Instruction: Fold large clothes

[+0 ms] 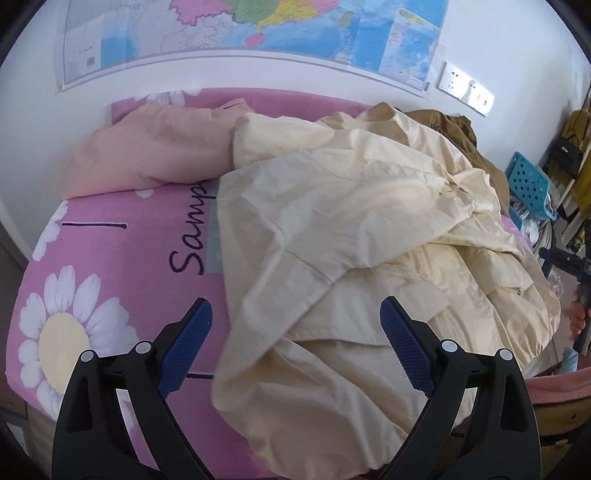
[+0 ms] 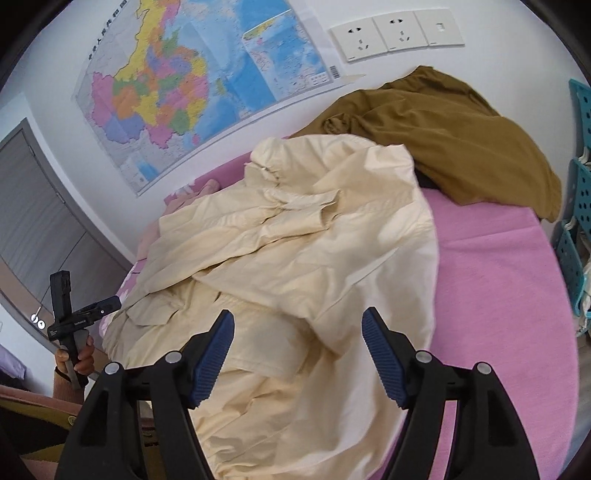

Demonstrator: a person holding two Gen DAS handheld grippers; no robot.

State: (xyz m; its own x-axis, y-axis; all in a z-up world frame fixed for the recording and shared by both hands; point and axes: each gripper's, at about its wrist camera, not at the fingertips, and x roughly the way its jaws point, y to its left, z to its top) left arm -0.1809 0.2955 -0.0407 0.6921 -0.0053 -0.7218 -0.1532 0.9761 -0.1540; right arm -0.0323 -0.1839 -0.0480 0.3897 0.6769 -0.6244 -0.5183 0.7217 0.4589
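A large cream jacket (image 1: 362, 229) lies crumpled on the bed, one side folded over itself. My left gripper (image 1: 297, 302) hovers open over its near hem, and its blue pads (image 1: 195, 332) hold nothing. From the other side, my right gripper (image 2: 297, 317) stands open above the same cream jacket (image 2: 295, 240), with cloth below the fingers but none between them. A peach-pink garment (image 1: 147, 155) lies at the far left of the bed. A brown garment (image 2: 454, 147) is heaped by the wall behind the jacket.
The bed carries a pink daisy-print sheet (image 1: 103, 258), bare to the left of the jacket, and plain pink sheet (image 2: 498, 277) shows on the right. A map (image 2: 192, 85) and sockets (image 2: 395, 33) hang on the wall. Blue perforated crates (image 2: 580, 206) stand beside the bed.
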